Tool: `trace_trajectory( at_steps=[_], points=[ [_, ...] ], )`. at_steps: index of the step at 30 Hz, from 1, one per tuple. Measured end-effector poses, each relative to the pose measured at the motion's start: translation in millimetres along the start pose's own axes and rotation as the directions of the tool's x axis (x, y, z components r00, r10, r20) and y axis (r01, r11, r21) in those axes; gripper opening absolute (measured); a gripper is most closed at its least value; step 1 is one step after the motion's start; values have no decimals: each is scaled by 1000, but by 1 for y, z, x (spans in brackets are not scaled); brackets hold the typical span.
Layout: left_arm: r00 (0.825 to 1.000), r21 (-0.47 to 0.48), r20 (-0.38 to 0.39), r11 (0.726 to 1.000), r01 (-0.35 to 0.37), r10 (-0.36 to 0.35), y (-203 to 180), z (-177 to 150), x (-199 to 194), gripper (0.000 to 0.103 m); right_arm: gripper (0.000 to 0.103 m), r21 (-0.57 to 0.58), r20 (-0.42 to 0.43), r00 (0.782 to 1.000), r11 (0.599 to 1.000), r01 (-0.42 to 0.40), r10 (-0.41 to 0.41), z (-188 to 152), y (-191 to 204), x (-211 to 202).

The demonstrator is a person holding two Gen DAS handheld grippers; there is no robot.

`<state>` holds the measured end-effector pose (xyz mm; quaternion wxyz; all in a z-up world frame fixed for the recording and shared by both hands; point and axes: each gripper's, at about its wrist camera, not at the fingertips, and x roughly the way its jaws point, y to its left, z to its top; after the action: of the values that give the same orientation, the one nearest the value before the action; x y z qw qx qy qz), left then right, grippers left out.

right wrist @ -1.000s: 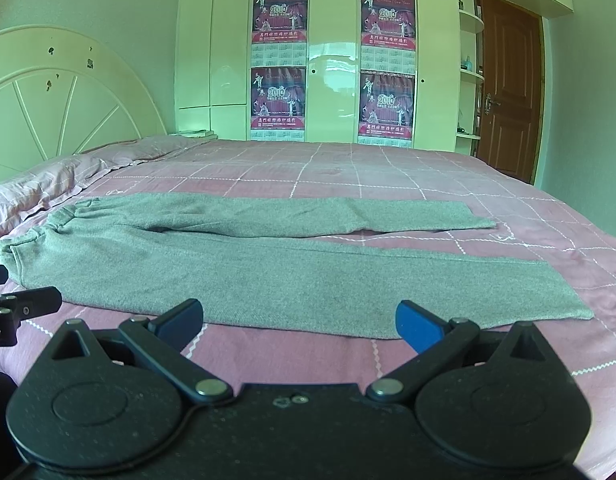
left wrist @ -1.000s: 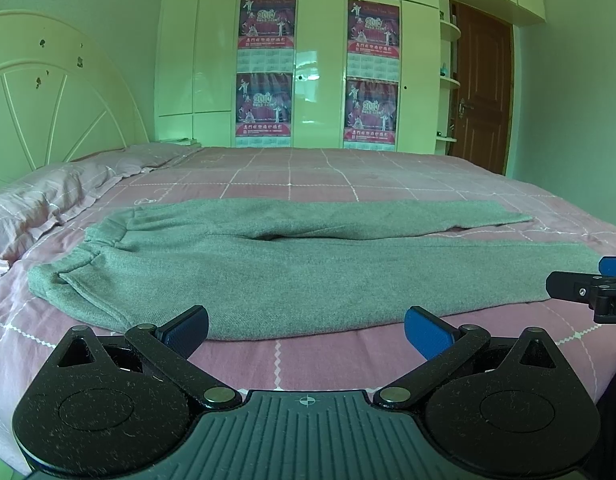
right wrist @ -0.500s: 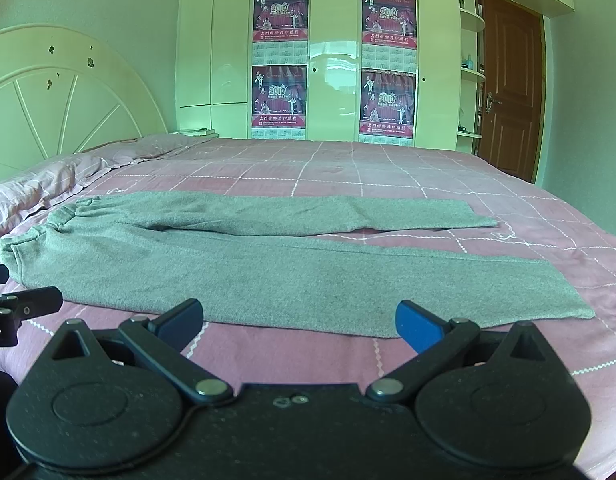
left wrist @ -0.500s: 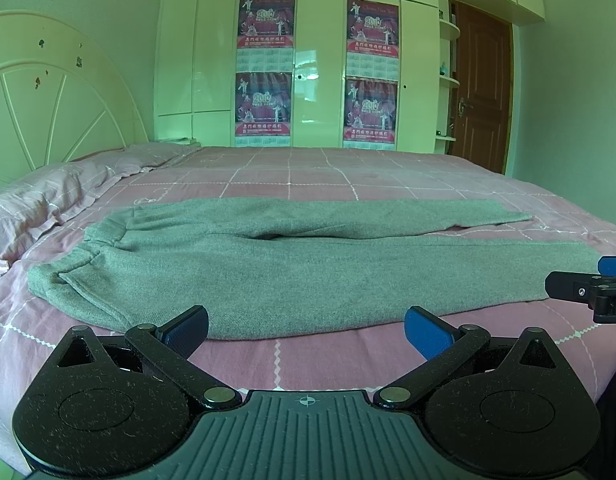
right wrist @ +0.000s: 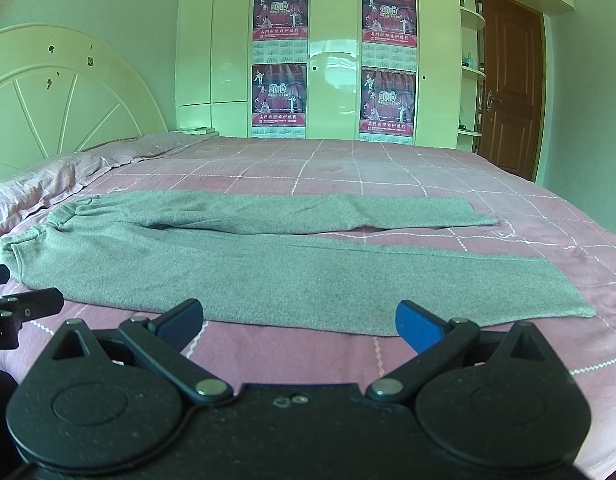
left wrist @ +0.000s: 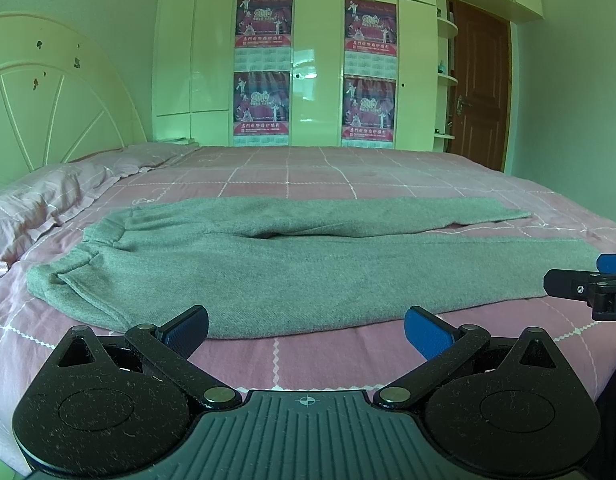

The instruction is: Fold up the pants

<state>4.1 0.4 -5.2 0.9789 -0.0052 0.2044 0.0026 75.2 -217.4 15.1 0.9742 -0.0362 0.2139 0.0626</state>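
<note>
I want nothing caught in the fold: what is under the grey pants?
The grey pants lie flat on the pink checked bedspread, which shows all around them. Nothing bulges, but whatever the fabric covers cannot be seen. Neither open gripper touches them.

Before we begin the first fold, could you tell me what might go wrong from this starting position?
1. Both the left gripper and the right gripper are open, short of the grey pants; a shallow pinch could catch the pink bedsheet too.
2. The waistband is bunched, so creases may fold in.
3. The two legs lie splayed apart; their hems may end up misaligned.
</note>
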Motion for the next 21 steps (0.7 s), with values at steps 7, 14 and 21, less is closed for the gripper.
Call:
trace_trajectory(
  at_steps=[7,14,21],
  points=[
    [1000,2,-1,1000,0,0,-1,-1,0,103,97,-2,-1,1000,1000,0,0,-1,0,0],
    [1000,0,-1,1000,-6,6,-2,-1,-2,103,97,-2,-2,1000,1000,0,0,-1,0,0],
    [999,-27,-25,999,-34,33,10,4,1,103,97,-2,3,1000,1000,-22,22,0,0,1]
  ],
)
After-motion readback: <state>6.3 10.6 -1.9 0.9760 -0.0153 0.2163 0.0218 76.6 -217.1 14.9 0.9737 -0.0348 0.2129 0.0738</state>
